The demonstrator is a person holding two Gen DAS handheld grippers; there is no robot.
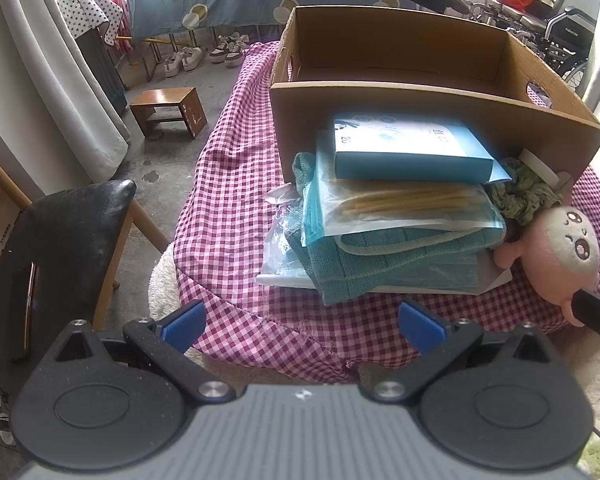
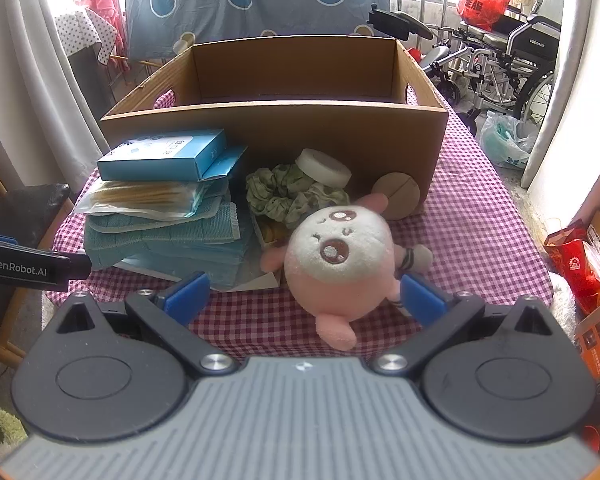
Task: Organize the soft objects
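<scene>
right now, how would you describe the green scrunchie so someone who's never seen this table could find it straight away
Start at the big open brown cardboard box on the pink-and-white checked tablecloth. Against its near wall, between the stack of folded teal cloths and the round pink-and-white plush toy, lies the ruffled green fabric scrunchie. It is the only crinkled, olive-green thing there, with a white round lid resting at its top edge.

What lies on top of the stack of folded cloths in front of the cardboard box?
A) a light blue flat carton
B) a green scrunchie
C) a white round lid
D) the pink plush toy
A: the light blue flat carton lies topmost on the stack of folded cloths, while the pink plush toy lies beside it on the checked tablecloth.
</scene>
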